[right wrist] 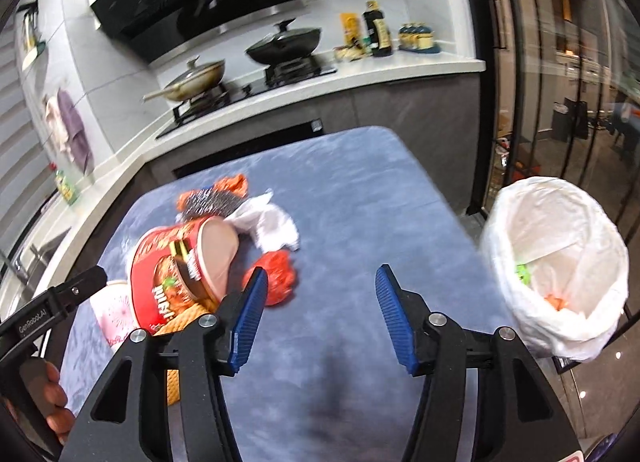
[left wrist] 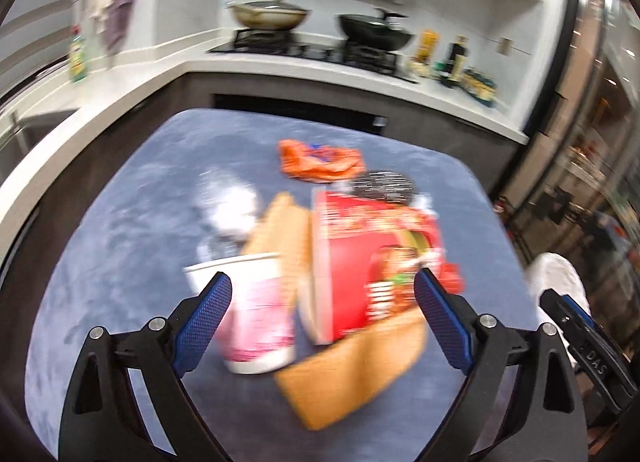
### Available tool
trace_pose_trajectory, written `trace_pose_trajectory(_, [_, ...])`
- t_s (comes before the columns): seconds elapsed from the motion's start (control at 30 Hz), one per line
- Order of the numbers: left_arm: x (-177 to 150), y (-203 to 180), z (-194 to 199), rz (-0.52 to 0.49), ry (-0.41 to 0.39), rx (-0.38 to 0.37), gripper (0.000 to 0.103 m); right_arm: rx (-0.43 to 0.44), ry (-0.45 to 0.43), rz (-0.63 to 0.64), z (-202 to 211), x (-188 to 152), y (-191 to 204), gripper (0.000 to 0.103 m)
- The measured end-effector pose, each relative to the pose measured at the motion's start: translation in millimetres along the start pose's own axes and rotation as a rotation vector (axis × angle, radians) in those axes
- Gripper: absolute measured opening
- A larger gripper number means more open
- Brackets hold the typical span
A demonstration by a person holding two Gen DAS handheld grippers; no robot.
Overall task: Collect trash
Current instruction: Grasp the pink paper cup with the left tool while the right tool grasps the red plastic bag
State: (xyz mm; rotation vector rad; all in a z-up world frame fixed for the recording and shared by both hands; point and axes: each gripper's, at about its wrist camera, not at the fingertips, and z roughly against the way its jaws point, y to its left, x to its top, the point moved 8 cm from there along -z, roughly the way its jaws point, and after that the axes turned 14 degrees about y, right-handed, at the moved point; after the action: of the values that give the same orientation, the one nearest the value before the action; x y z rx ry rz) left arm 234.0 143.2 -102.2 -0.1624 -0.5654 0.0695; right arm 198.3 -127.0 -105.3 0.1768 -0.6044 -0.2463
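Observation:
A trash pile lies on the blue-grey table [right wrist: 360, 190]. It holds a red noodle bowl [right wrist: 180, 266] on its side, a pink-and-white paper cup [left wrist: 256, 326], tan corrugated card [left wrist: 352, 374], an orange wrapper [left wrist: 320, 162], a dark foil wrapper [right wrist: 208, 202], white tissue [right wrist: 272, 222] and a crumpled red wrapper [right wrist: 276, 282]. My left gripper [left wrist: 323, 282] is open over the cup and bowl [left wrist: 360, 262], its pads pressing on neither. My right gripper [right wrist: 322, 274] is open above bare cloth, its left finger beside the red wrapper. The left wrist view is blurred.
A bin lined with a white bag [right wrist: 556, 262] stands off the table's right edge, with some scraps inside. Behind the table runs a white counter [right wrist: 360, 74] with a hob, two lidded woks and bottles. Glass doors [right wrist: 540, 82] are on the right. A hand [right wrist: 56, 402] holds the left gripper.

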Motion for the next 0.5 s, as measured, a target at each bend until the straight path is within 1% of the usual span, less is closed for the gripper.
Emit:
trace_pose_trajectory(0.1, [-3.2,26.9,-4.9,0.055,0.016,0.009,0.088,0.008,0.022,0.017,-15.6,-0.7,15.6,0.055])
trace_pose_trajectory(0.2, [-7.7,45.6,-11.6,0.082,0.030,0.022,0.088,0.015,0.044,0.023,-30.3,-0.8,26.9,0.055])
trace_pose_trajectory(0.5, [-13.8,62.5,-36.0,0.115,0.084,0.017,0.088,0.013,0.095,0.031,-70.9,4.9,49.1,0.055])
